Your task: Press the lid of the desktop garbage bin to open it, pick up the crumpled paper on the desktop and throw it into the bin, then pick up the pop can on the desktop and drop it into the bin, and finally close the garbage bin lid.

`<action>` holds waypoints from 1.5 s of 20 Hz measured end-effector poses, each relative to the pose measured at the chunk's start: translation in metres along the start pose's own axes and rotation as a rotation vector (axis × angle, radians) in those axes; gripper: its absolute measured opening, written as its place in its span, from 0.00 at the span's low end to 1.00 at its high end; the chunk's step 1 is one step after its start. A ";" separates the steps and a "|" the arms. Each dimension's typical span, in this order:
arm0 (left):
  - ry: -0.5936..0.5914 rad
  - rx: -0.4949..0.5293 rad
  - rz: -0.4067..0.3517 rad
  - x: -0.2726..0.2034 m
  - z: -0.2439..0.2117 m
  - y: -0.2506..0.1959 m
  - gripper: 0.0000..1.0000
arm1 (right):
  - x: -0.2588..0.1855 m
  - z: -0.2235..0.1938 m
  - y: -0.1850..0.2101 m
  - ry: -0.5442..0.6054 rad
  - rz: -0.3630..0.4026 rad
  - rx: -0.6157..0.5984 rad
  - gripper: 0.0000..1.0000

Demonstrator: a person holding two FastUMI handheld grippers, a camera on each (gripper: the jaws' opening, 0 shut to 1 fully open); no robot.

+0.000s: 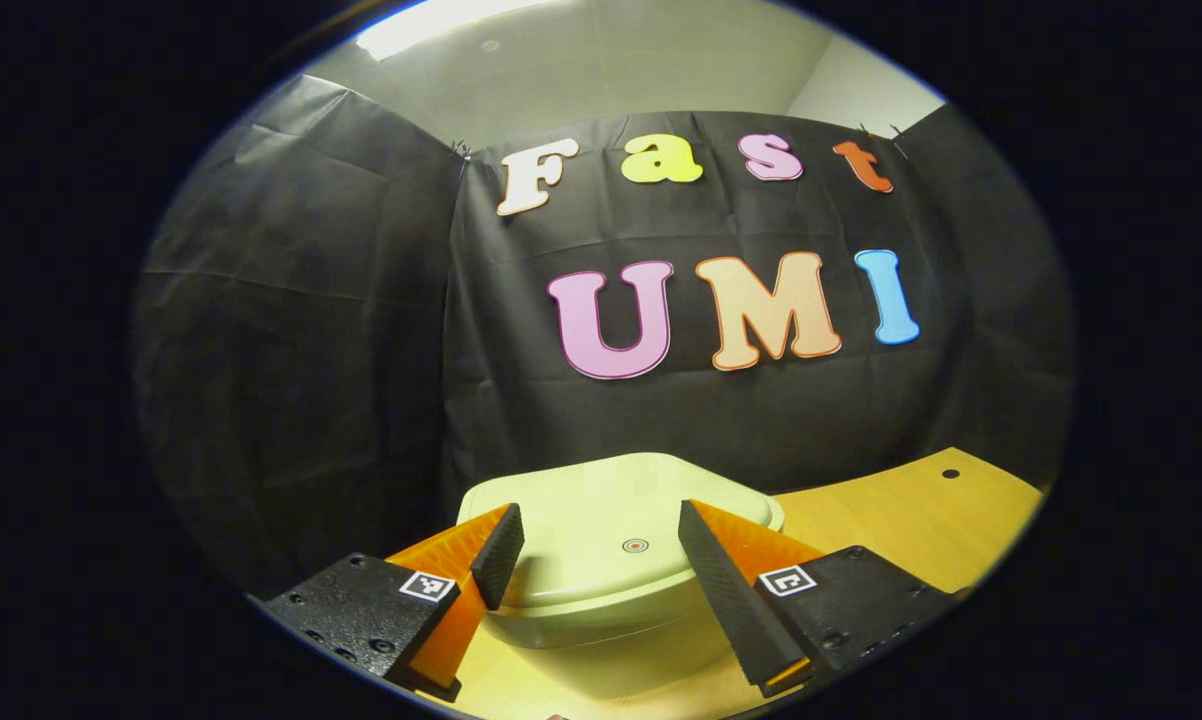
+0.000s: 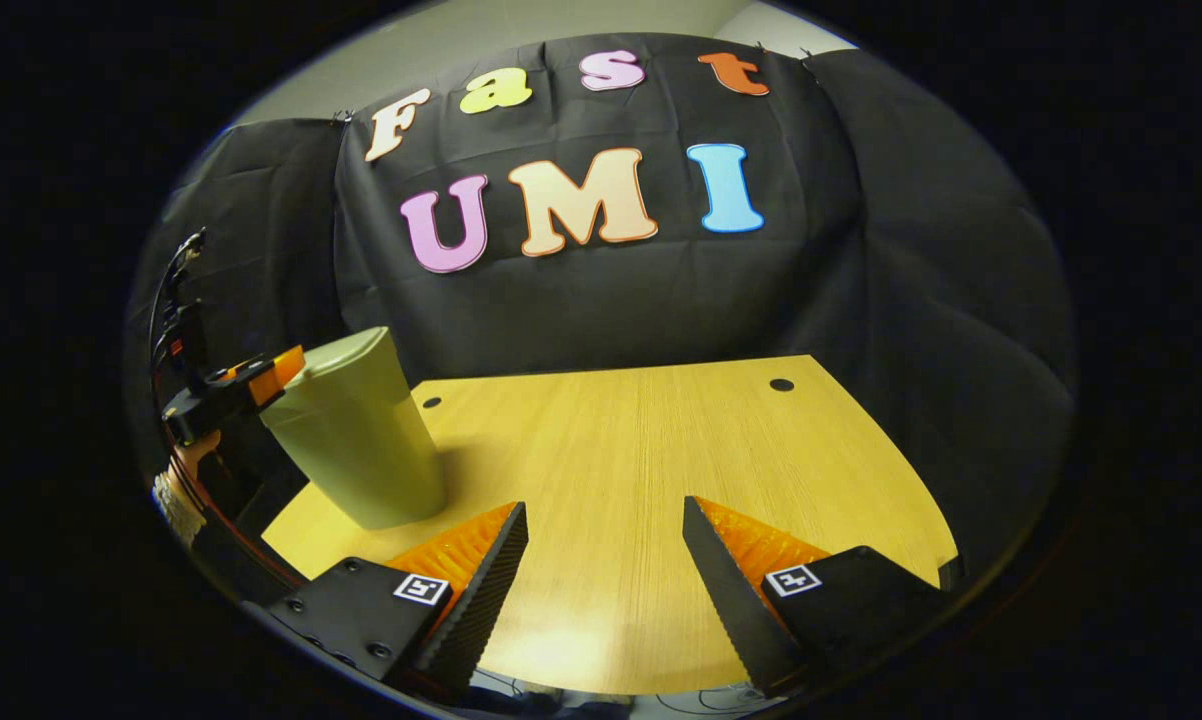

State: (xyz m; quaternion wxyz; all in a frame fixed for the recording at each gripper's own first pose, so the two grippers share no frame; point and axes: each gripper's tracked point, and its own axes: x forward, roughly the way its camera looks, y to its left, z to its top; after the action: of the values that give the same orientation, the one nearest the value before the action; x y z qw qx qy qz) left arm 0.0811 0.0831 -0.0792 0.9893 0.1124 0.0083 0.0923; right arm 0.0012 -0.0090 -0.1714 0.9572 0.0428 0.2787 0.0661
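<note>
Left gripper view: the left hand-held gripper (image 1: 591,545) is spread, its two ribbed, wedge-shaped fingers (image 1: 498,553) standing apart over the garbage bin (image 1: 611,610). The bin is pale green smooth plastic with rounded corners. Its lid (image 1: 601,500) lies flat and closed, with a small round red mark (image 1: 635,545) near the centre. The bin stands on the desk (image 1: 891,520), a light wood-grain board.

Right gripper view: the right hand-held gripper (image 2: 606,545) is spread over bare desk (image 2: 641,450), holding nothing. The garbage bin (image 2: 356,440), tapered toward its base, stands at the desk's left edge. The left hand-held gripper (image 2: 251,385) sits at the bin's top rim; whether they touch cannot be told.
</note>
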 end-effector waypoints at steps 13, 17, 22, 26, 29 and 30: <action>0.040 -0.255 -0.167 -0.085 0.007 -0.078 0.94 | -0.011 0.020 0.024 -0.091 -0.013 0.076 0.98; -0.004 -0.261 -0.194 -0.078 0.023 -0.080 0.93 | -0.019 0.026 0.027 -0.113 -0.018 0.085 0.98; -0.003 -0.302 -0.239 -0.080 0.022 -0.088 0.93 | -0.028 0.027 0.021 -0.132 -0.055 0.072 0.98; 0.001 -0.302 -0.270 -0.078 0.023 -0.088 0.93 | -0.035 0.027 0.022 -0.139 -0.082 0.079 0.98; 0.014 -0.312 -0.311 -0.078 0.021 -0.094 0.93 | -0.041 0.030 0.030 -0.156 -0.094 0.101 0.98; 0.022 -0.311 -0.326 -0.079 0.018 -0.096 0.93 | -0.044 0.030 0.032 -0.159 -0.100 0.106 0.98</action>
State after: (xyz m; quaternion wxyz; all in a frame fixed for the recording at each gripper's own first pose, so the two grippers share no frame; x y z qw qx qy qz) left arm 0.0217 -0.0272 -0.0831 0.9964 -0.0456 0.0227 -0.0676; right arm -0.0229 0.0145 -0.1196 0.9747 0.0845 0.2069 -0.0004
